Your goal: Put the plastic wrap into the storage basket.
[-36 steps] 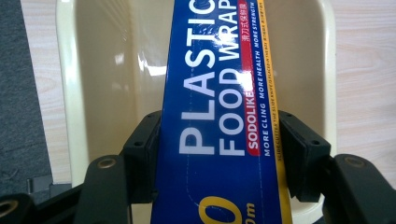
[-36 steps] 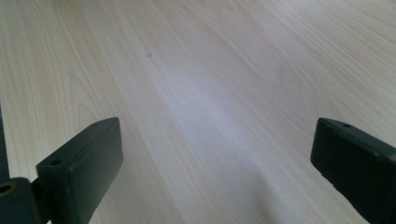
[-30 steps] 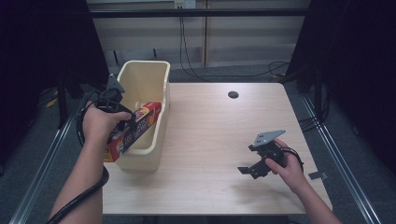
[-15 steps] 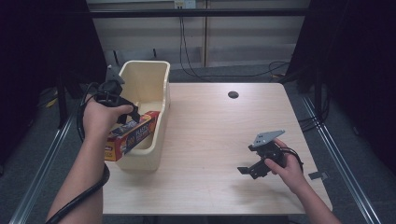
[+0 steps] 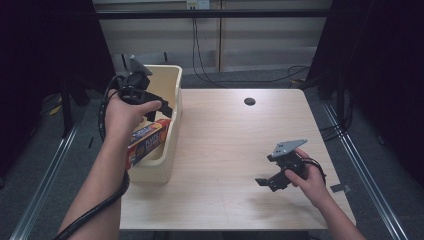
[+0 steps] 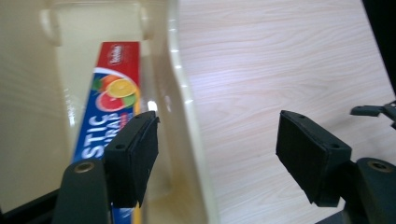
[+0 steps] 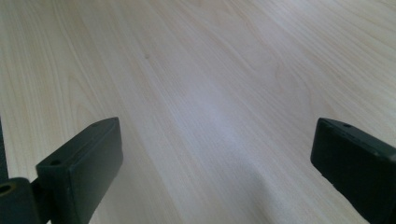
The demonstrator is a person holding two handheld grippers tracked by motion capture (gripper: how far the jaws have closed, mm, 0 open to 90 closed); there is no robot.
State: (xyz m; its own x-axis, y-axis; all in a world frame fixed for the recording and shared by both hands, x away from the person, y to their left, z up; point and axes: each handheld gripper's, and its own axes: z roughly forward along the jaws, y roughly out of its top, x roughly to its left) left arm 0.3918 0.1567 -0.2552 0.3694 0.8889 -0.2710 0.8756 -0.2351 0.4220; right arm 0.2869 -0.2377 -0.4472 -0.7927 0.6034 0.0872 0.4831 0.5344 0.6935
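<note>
Overhead, a person sits at a pale wooden table [image 5: 235,150] with a handheld gripper in each hand. The left gripper [image 5: 159,109] is held above a tall cream plastic bin [image 5: 167,95] that stands at the table's left edge, its black jaws pointing down and toward the table. Those jaws have just been opening and now stand apart with nothing between them. A long box of plastic wrap [image 5: 147,140], red and blue with pictures of citrus slices, leans inside the bin, free of the gripper; from above its near end seems to rise to about the level of the rim, though the person's left forearm hides part of it. In the left gripper view the box [image 6: 112,100] lies lengthwise along the bin's inner wall [image 6: 175,70], below the left-hand pad, while the other pad hangs over bare tabletop outside the rim. The right gripper [image 5: 267,182] rests low over the table's near right part, well apart from the bin, held in the right hand [image 5: 307,177]. Its jaws are spread wide over bare wood, holding nothing.
</note>
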